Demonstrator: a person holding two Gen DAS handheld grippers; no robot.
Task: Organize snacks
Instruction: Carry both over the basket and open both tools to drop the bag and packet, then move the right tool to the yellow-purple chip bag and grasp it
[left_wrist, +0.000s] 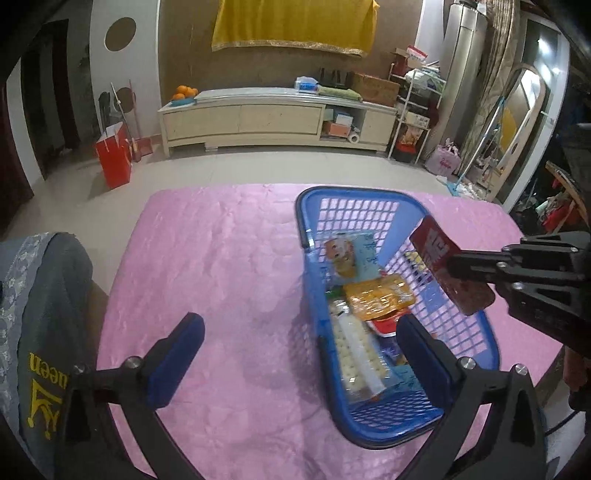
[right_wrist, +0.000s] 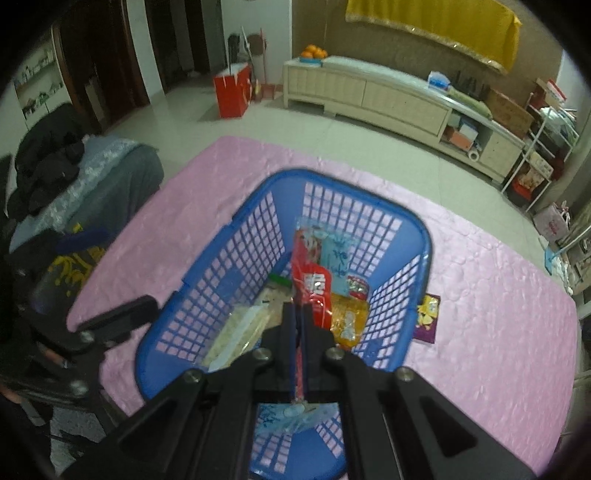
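A blue plastic basket (left_wrist: 484, 332) stands on the pink tablecloth (left_wrist: 229, 266) and holds several snack packets, among them an orange packet (left_wrist: 376, 297) and a long clear packet of white pieces (left_wrist: 354, 354). My right gripper (right_wrist: 297, 314) is shut on a red snack packet (right_wrist: 312, 280) and holds it above the basket (right_wrist: 221, 240); the same packet shows in the left wrist view (left_wrist: 447, 273). My left gripper (left_wrist: 299, 354) is open and empty, low over the cloth at the basket's near left side. A purple and yellow packet (right_wrist: 426, 314) lies on the cloth right of the basket.
A chair draped with grey cloth (left_wrist: 40, 332) stands at the table's left edge. Beyond the table are a tiled floor, a red paper bag (left_wrist: 114, 155) and a long beige cabinet (left_wrist: 273, 118). Shelves and clutter stand at the right.
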